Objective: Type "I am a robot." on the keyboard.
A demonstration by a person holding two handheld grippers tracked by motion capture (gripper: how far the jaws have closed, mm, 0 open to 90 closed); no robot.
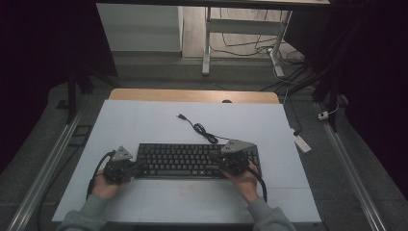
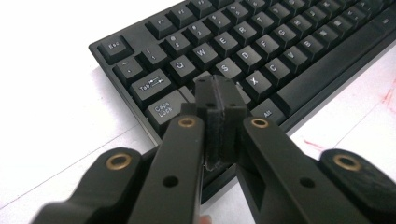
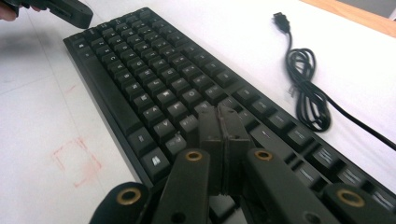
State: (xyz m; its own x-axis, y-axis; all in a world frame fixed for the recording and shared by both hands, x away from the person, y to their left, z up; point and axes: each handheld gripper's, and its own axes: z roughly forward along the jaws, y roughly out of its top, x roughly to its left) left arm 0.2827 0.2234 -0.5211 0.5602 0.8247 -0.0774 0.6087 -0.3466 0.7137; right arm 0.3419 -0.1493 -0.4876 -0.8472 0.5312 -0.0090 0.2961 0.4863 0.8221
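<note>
A black keyboard (image 1: pixel 192 160) lies across the white table top (image 1: pixel 159 125), its black cable (image 1: pixel 204 131) coiled behind it and ending in a USB plug (image 3: pixel 280 18). My left gripper (image 1: pixel 139 167) is shut and empty, its tip (image 2: pixel 218 88) over the keys by Caps Lock at the keyboard's left end. Over the right part of the keyboard (image 3: pixel 154 88), my right gripper (image 1: pixel 217 160) is also shut and empty, with its tip (image 3: pixel 223 116) just above the keys. In the right gripper view the left gripper (image 3: pixel 70 11) shows at the top left.
A faint red square mark (image 3: pixel 77 161) is on the table in front of the keyboard. A wooden strip (image 1: pixel 192 95) runs along the far edge. Beyond stand a desk frame and loose cables (image 1: pixel 269 43) on the floor. Metal rails (image 1: pixel 48 159) flank the table.
</note>
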